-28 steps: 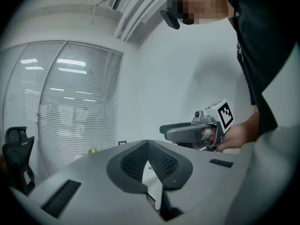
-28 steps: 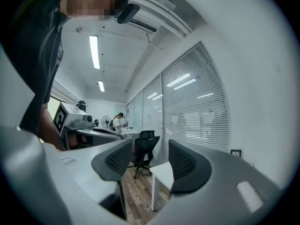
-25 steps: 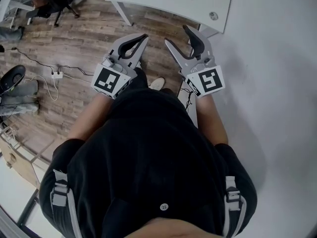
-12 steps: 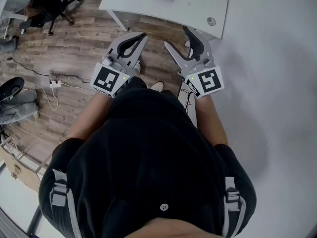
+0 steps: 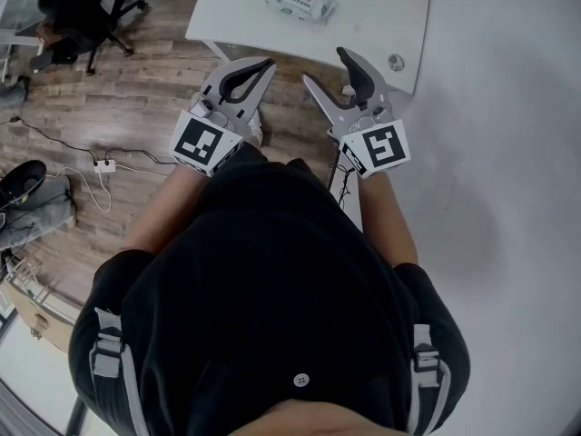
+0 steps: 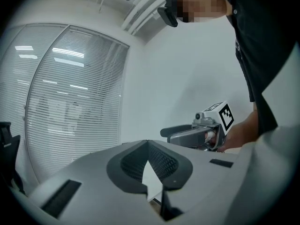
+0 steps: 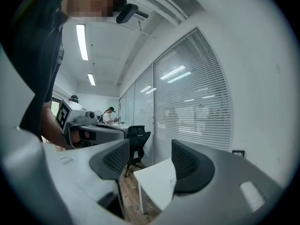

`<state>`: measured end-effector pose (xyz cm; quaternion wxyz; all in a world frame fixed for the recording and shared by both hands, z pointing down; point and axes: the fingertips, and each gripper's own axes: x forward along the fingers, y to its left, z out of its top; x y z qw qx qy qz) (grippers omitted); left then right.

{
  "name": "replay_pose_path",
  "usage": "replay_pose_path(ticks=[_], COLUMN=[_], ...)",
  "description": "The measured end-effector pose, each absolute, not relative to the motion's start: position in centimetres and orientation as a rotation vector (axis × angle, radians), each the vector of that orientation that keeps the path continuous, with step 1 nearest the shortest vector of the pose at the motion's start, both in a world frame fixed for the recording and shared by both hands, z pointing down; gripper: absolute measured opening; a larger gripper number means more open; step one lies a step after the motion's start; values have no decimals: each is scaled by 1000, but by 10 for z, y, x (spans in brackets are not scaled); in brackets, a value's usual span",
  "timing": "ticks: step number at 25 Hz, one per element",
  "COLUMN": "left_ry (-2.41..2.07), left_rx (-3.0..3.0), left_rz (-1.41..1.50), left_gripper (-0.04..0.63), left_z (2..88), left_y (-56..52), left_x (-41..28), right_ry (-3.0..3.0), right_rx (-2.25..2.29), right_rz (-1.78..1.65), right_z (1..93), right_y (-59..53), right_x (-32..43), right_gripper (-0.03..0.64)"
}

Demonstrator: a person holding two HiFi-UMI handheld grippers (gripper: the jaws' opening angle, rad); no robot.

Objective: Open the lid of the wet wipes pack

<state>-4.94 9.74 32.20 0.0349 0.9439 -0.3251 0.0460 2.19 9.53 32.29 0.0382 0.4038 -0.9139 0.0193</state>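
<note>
The wet wipes pack (image 5: 301, 0), white with a green label, lies flat on the white table (image 5: 372, 16) at the top of the head view. Both grippers are held in front of the person's body, short of the table's near edge and well apart from the pack. My left gripper (image 5: 269, 63) is shut, its tips meeting with nothing between them (image 6: 147, 142). My right gripper (image 5: 323, 64) is open and empty, and the table corner (image 7: 157, 179) shows through its gap (image 7: 150, 161). Neither gripper view shows the pack.
A black office chair (image 5: 82, 7) stands on the wood floor at the upper left. A power strip with cables (image 5: 104, 164) lies on the floor at the left. A white wall (image 5: 508, 153) runs along the right. The table has a round cable port (image 5: 395, 62) near its corner.
The table and the pack have slid lower in the head view, closer to the grippers. Both grippers keep their pose and jaw state.
</note>
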Motion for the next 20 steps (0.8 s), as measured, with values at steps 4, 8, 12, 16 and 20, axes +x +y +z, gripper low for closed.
replay_pose_path(ticks=[4,8,12,16,20], left_ry=[-974,-938,-898,-862,-845], left_rx=[2897,2908,2909,2918,2907], left_rz=[102,91,81,108,96], left_gripper=[8,8,8,8,8], left_z=[324,324,327,336,337], left_y=[63,33,5,-16,-32], left_x=[-66,-81,-100,-117,-126], right_ry=[-2774,-2732,-2680,-2632,-2595], right_rx=[1235,1263,1310,1336,1360], right_rz=[49,50,66,39,42], right_z=[321,325,332,335,337], right_y=[62,34,8,-11,-22], right_x=[3,-11,-26,-38,-43], right_gripper=[291,291,290,288,287])
